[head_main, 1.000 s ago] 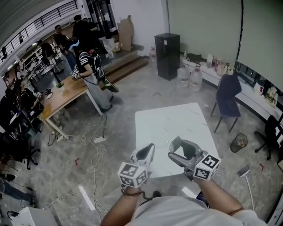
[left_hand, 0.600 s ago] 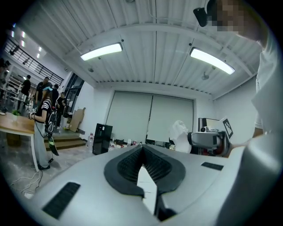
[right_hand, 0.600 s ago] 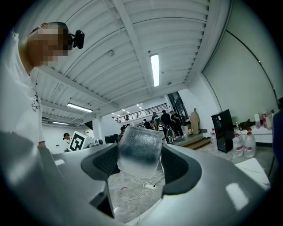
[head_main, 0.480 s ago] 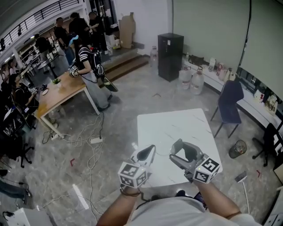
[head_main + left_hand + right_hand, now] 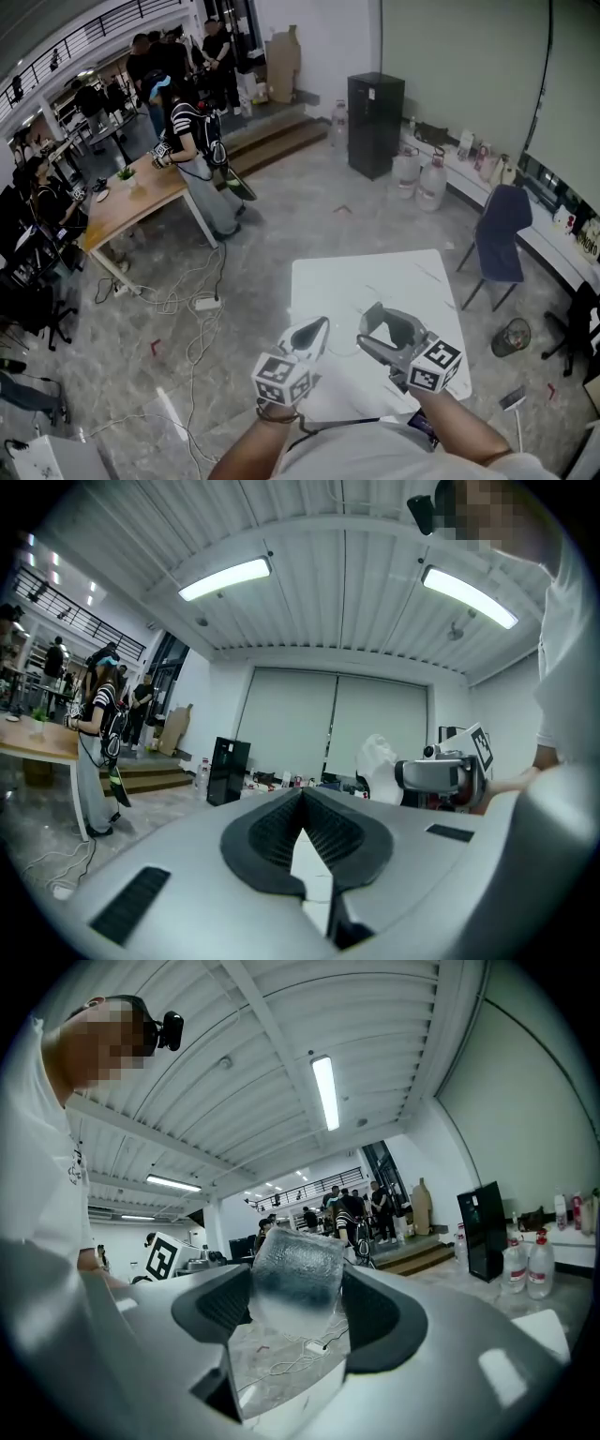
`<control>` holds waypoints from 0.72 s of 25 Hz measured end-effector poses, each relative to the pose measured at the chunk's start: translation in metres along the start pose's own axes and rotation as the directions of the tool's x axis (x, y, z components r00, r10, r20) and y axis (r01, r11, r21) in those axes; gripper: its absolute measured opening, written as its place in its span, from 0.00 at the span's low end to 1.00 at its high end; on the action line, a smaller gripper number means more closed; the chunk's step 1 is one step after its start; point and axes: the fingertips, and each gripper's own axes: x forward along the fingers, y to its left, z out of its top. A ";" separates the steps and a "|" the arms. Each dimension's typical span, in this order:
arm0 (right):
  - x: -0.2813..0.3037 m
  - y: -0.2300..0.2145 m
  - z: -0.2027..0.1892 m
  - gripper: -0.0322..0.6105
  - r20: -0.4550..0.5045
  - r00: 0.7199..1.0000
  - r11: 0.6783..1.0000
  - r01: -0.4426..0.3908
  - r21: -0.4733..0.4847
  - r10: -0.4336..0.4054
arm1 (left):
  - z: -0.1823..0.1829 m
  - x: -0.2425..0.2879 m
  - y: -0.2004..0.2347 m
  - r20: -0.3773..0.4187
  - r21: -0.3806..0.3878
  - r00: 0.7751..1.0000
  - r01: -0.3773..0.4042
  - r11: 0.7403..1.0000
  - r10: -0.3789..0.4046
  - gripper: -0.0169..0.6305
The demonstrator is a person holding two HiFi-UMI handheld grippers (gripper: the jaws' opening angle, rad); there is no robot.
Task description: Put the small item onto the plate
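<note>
My right gripper [image 5: 373, 330] grips the clear small item [image 5: 289, 1274]; my left gripper [image 5: 302, 836] is clenched, empty. Next I'd carry it to the tabletop [image 5: 375, 281] at twelve o'clock, though no plate shows.

I see a white square counter [image 5: 375, 281] standing on the grey stone floor [image 5: 281, 216], with faint dark marks [image 5: 424, 273] on its top.

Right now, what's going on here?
A person stands over a white table with a gripper in each hand. The right gripper has its jaws closed on a small translucent, frosted item, held in the air above the table. The left gripper hovers beside it, jaws together and empty. No plate shows in any view.
</note>
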 end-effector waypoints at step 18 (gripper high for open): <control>0.055 -0.159 -0.071 0.51 -0.211 0.965 0.987 -0.153 0.039 0.158 | -0.063 0.134 0.073 -0.019 -0.051 0.984 -0.177 0.983 0.176 0.04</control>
